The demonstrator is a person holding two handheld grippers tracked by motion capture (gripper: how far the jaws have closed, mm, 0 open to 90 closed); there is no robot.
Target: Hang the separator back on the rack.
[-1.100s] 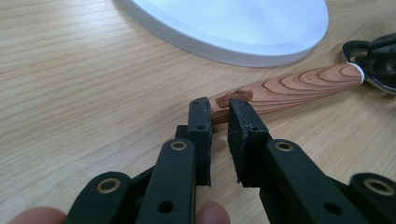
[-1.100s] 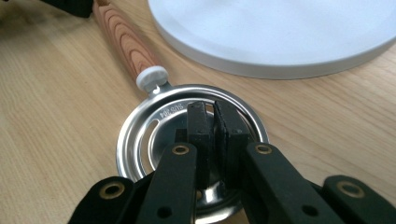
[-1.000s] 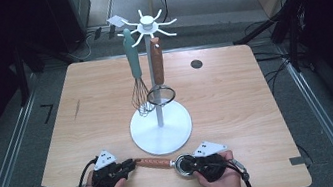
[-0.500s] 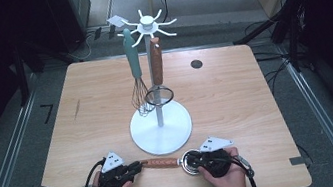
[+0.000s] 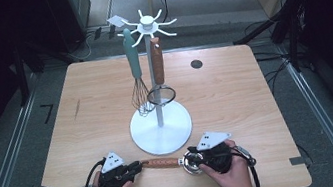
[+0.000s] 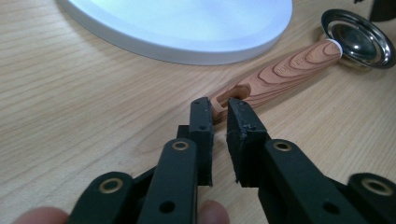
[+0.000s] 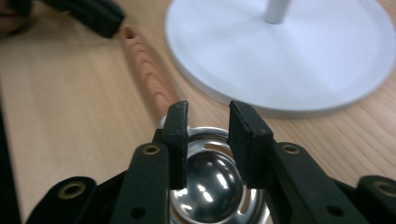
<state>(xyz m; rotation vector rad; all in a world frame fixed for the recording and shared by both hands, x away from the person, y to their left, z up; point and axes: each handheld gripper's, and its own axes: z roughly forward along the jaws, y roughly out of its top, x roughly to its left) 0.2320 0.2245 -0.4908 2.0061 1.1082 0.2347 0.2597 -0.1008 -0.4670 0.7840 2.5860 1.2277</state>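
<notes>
Down at the near edge of the wooden table (image 5: 234, 88), a metal scoop with a wooden handle (image 5: 161, 163) lies flat between my two claws, handle to the left, shiny bowl (image 5: 191, 163) to the right. My left gripper (image 6: 219, 114) sits at the handle's free end: in the left gripper view the end with its hanging hole pokes into the narrow gap between the jaws, and the pads stand just beside it, a sliver of space showing on each side, so I am not pinching it. My right gripper (image 7: 208, 123) hangs over the bowl. Its jaws have just been opening; in the right gripper view the pads stand apart, with the bowl's rim below and between them, free of the pads, so the claw is released. Just beyond the scoop, on the far side, stands the round white base of the utensil stand (image 5: 161, 129), near the handle but not touching it. A teal-handled whisk (image 5: 136, 73) and a wooden-handled strainer (image 5: 158, 74) hang from its hooks.
</notes>
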